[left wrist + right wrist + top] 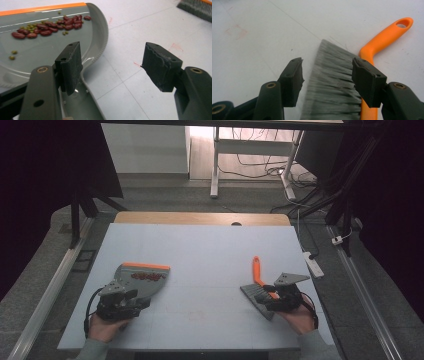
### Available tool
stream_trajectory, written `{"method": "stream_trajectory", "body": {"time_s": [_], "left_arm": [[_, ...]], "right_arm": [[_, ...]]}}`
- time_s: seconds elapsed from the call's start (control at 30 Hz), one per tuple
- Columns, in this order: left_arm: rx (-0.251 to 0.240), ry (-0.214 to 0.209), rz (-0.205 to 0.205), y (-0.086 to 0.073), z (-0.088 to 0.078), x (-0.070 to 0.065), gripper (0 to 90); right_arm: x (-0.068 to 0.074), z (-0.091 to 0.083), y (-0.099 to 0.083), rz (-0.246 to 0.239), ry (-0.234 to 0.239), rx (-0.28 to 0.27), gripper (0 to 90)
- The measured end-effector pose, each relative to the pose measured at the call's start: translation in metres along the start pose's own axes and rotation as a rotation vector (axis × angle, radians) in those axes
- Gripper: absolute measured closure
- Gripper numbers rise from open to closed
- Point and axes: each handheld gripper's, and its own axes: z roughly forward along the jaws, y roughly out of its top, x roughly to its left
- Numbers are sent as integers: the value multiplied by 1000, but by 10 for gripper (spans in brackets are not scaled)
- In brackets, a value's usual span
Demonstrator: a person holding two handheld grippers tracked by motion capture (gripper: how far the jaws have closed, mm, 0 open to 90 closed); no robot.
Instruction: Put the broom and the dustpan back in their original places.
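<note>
Sweeping appears finished: the beans (47,26) lie in the dustpan (142,277) beside the left tool (120,306), whose jaws stand apart, holding nothing. The right tool (327,75), wide, straddles the brush (337,87) resting on the surface (200,250). Next, withdrawing calls for clearing the bristles.

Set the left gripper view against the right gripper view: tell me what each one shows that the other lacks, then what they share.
Left gripper view alone: the grey dustpan with its orange edge, holding red beans and small green beans; the left gripper stands open, one jaw over the pan's handle, nothing pressed between the pads.

Right gripper view alone: the brush's orange handle with its hanging hole; the right gripper is open, astride the bristles without clamping.

Both: the pale table and the brush's grey bristles, which sit in the left view's top right corner.
</note>
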Motion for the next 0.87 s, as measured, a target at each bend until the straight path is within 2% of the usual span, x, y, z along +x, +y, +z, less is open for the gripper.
{"method": "stream_trajectory", "body": {"time_s": [0.17, 0.33, 0.87], "left_arm": [[15, -21, 7, -3, 2, -4, 329], [25, -33, 14, -4, 3, -7, 330], [28, -28, -1, -5, 3, -5, 330]], "right_arm": [[2, -5, -8, -22, -2, 0, 427], [-2, -7, -11, -14, -4, -12, 427], [-1, -9, -9, -30, -9, -20, 426]]}}
